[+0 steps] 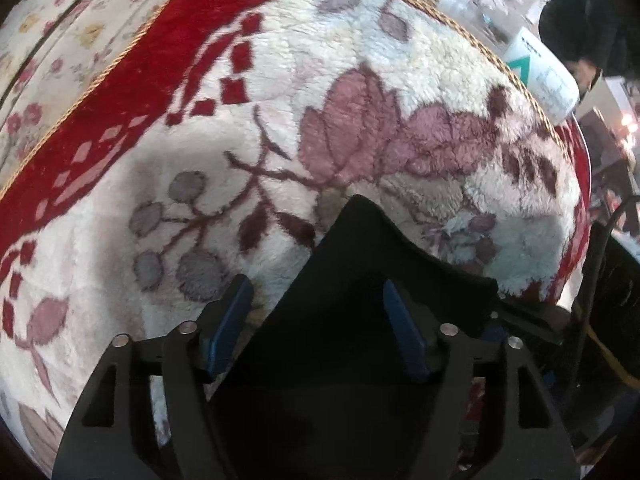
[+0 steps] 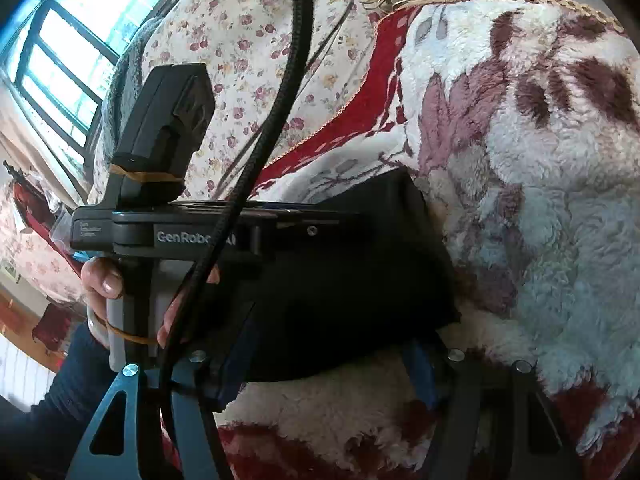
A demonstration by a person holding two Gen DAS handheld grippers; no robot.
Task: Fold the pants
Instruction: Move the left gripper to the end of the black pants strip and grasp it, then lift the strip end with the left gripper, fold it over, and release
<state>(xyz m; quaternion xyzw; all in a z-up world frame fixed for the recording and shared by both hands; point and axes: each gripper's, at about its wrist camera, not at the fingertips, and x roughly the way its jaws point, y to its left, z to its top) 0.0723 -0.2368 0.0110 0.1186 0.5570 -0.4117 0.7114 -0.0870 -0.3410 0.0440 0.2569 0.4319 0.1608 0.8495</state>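
Note:
The black pants [image 1: 360,280] lie as a folded dark bundle on a fleecy blanket [image 1: 360,80]. In the left wrist view my left gripper [image 1: 318,312] stands open over the bundle. One blue pad [image 1: 234,320] is beside the cloth on the blanket and the other is above the black fabric. In the right wrist view the pants [image 2: 360,280] fill the middle. My right gripper [image 2: 332,364] is open, with the near folded edge of the pants between its fingers and not pinched. A hand [image 2: 104,280] holds the left gripper's black housing [image 2: 180,236] over the pants' left side.
The blanket is white with pink flowers and a red border [image 1: 132,92]. A flowered sheet [image 2: 248,40] lies beyond it. A black cable [image 2: 288,92] hangs across the right wrist view. A white and green box [image 1: 540,72] and a dark-haired person [image 1: 588,20] are at the far edge.

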